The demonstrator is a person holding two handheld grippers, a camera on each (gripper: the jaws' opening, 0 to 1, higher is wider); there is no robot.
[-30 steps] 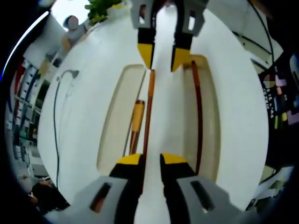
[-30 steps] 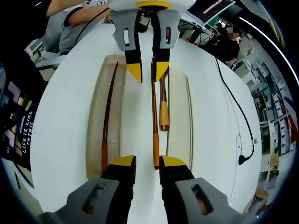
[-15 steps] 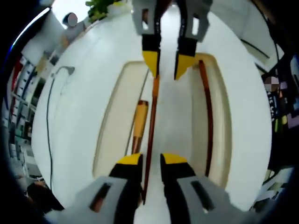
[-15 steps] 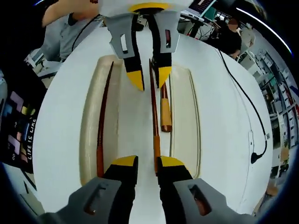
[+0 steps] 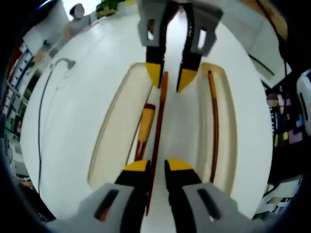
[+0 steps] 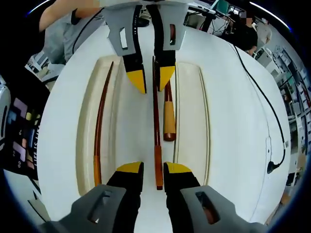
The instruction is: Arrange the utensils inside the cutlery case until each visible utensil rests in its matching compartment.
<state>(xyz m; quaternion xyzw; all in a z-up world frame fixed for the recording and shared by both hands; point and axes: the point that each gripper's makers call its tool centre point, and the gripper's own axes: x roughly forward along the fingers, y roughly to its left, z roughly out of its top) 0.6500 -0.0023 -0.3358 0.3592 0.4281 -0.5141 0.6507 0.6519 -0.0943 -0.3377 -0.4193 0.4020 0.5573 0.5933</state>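
A cream cutlery case [image 5: 114, 141] [image 6: 192, 121] lies on a white table with two long compartments. A dark red-brown chopstick [image 5: 158, 126] [image 6: 155, 126] lies along the ridge between them. One end sits between the jaws of my left gripper [image 5: 156, 166] [image 6: 151, 78], the other between the jaws of my right gripper [image 6: 152, 168] [image 5: 170, 76]. Both pairs of jaws stand narrowly open, with a gap beside the stick. A second chopstick [image 5: 214, 126] [image 6: 98, 131] rests in one compartment. A short wooden-handled utensil [image 5: 144, 127] [image 6: 168, 114] lies at the inner edge of the other compartment.
A black cable [image 5: 41, 111] [image 6: 269, 121] runs across the white table [image 5: 73, 111] beside the case. People sit beyond the table's far edges [image 5: 77, 12] [image 6: 68, 24]. A green plant [image 5: 109, 7] stands at the back.
The two grippers have drawn a little nearer to each other along the middle chopstick. The chopstick now lies straighter on the ridge. The other utensils have not moved.
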